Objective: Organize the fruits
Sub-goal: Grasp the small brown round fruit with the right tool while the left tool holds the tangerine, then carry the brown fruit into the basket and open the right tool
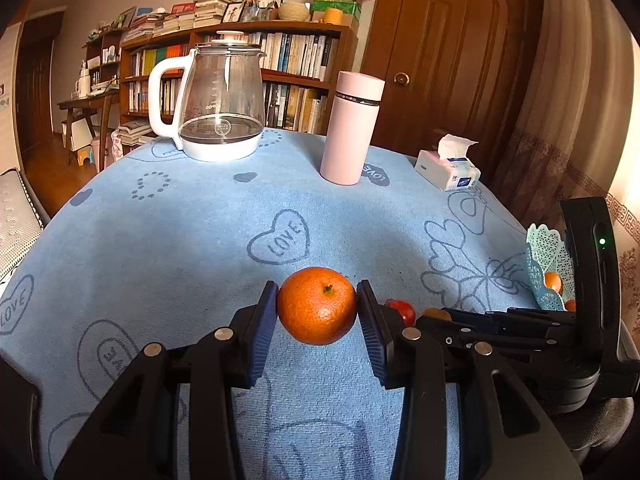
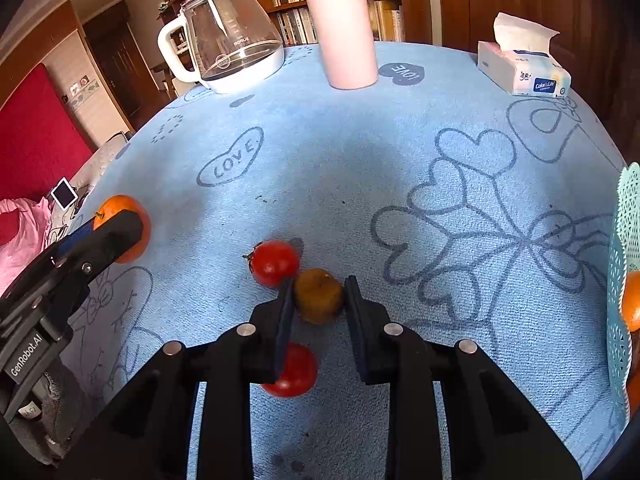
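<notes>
My left gripper [image 1: 317,307] is shut on an orange tangerine [image 1: 317,305] and holds it just above the blue cloth; it also shows in the right wrist view [image 2: 120,236]. My right gripper [image 2: 319,298] has its jaws around a small brownish-yellow fruit [image 2: 319,295] on the cloth; contact is on both sides. Two red tomatoes lie beside it, one further out to the left [image 2: 275,263], one under the left finger [image 2: 294,372]. A teal lattice basket [image 2: 626,280] at the far right holds orange fruit [image 2: 632,300]; it also shows in the left wrist view [image 1: 546,268].
On the far side of the blue tablecloth [image 1: 200,240] stand a glass kettle [image 1: 218,100], a pink thermos [image 1: 352,128] and a tissue pack [image 1: 448,168]. A bookshelf and a wooden door are behind the table.
</notes>
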A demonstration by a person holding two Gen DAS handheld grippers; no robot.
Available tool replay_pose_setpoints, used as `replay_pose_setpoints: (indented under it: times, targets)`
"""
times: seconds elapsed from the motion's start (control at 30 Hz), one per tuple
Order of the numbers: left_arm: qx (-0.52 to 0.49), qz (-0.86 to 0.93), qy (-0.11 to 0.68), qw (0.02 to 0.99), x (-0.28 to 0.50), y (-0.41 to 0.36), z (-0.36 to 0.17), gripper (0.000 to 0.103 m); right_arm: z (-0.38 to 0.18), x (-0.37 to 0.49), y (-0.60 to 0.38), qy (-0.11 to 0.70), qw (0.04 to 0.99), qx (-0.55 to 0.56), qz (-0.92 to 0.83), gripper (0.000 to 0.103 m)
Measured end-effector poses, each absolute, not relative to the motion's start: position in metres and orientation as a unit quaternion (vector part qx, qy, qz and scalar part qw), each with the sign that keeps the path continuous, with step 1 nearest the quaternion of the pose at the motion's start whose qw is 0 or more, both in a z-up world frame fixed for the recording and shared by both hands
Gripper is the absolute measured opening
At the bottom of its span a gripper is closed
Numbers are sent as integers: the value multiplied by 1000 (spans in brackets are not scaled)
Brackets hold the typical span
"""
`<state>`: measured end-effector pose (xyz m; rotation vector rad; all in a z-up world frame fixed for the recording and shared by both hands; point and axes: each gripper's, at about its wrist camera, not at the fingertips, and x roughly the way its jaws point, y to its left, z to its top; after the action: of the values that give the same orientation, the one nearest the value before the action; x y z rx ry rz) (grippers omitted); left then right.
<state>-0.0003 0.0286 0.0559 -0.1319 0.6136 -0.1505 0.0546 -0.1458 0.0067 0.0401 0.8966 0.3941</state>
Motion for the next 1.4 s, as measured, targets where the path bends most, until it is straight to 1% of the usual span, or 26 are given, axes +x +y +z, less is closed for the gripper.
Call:
replay_pose_setpoints:
  times: [0.43, 0.97, 1.17, 1.4]
  targets:
    - [-62, -78, 303, 948, -1, 26, 55, 41, 45, 31, -185, 368, 915, 56, 156, 26]
    - [-56, -76, 304, 948, -2, 23, 52, 41, 78, -13, -289, 303, 943, 127, 57, 26]
    - [-52, -74, 305, 948, -2, 21, 52, 41, 83, -37, -335, 284, 947, 150, 3, 26]
    - [-46, -73, 307, 948, -2, 18, 52, 41, 68, -52, -374, 292, 941, 162, -49, 26]
